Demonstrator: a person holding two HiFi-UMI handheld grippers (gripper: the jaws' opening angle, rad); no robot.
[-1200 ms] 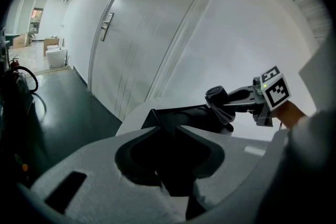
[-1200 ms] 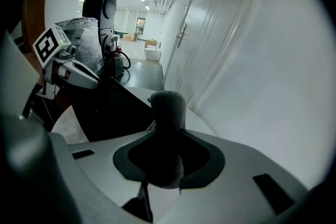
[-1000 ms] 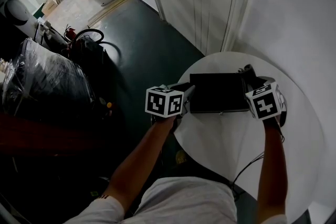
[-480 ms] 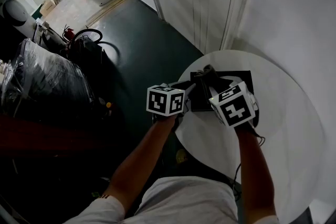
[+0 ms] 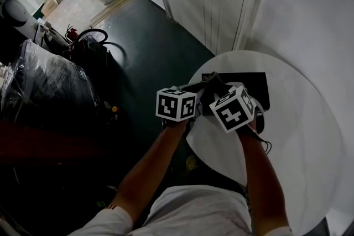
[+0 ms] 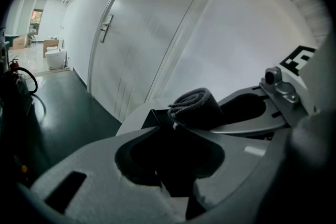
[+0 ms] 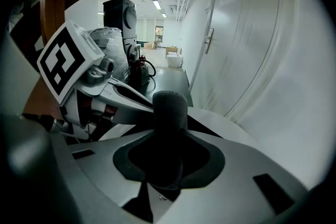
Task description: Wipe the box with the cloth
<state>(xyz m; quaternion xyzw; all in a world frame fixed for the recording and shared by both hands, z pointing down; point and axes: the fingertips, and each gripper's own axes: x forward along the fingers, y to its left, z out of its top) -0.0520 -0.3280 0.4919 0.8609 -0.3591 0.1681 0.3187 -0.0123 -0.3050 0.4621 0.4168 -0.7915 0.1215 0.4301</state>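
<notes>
Two claws are recorded at the left end of the box [image 5: 249, 85], a flat black case lying on the round white bench [image 5: 298, 141].

Item 1, left claw [image 6: 173, 162]: no change from the earlier frames. It is at the box's left edge, with its marker cube just outside that edge. Its jaws stand partly apart and pinch the box's near left corner, which runs in between them. The bare left forearm [image 5: 149, 163] reaches up to the box from the lower left, the claw pointing gently downward.

Item 2, right claw [image 7: 169, 155]: changed. A second ago it stood over the box's right end; half a second ago over the box's middle; it is now at the box's left end, just beside the left claw, their tips nearly meeting. Its jaws are pressed onto the cloth [image 7: 169, 107], a dark rolled piece that sticks out past the tips and lies over the box's left part. Whether the cloth presses on the lid cannot be told. The right forearm [image 5: 260, 174] rises steeply toward the box, the claw tipped well downward.

Item 3: the right half of the box is now uncovered.
</notes>
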